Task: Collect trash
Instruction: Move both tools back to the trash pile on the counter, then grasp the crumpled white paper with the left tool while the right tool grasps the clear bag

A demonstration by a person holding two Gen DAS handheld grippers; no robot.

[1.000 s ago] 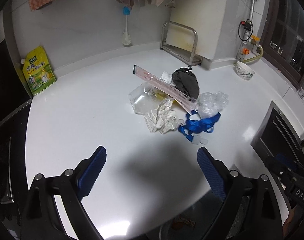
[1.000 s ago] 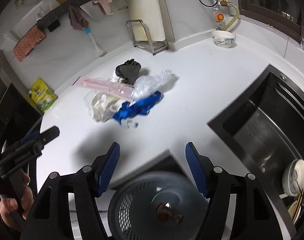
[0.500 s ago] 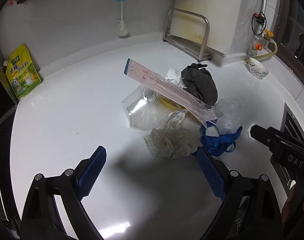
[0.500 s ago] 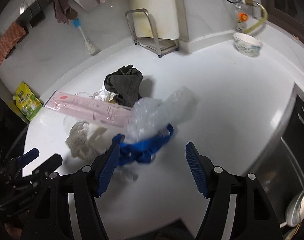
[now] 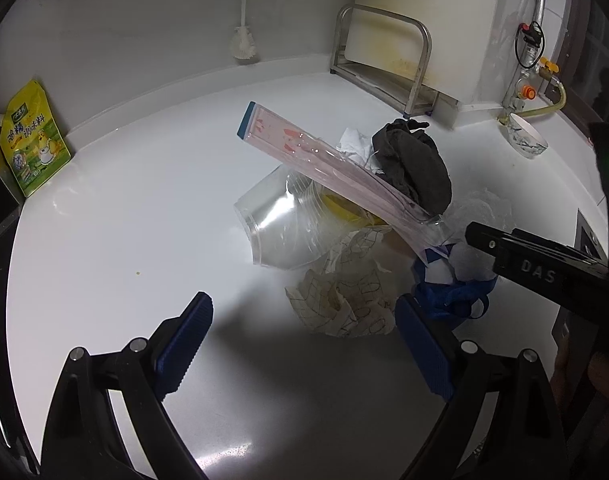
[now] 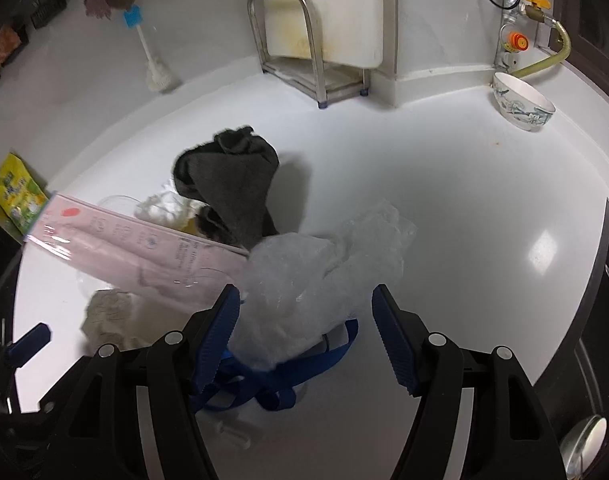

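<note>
Both grippers have closed in on the trash pile mid-counter. Right gripper now straddles the crumpled plastic wrap, jaws wide, not pinching yet. Left gripper open, empty, just short of the paper wad. Pickup looks next.

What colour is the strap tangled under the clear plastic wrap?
Blue strap; clearest in the right wrist view.

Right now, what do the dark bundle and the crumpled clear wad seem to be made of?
Dark bundle: probably knitted fabric, matte grey, with soft folds and no shine. Clear wad: likely thin plastic film, glossy and translucent, with crinkles that catch the light.
</note>
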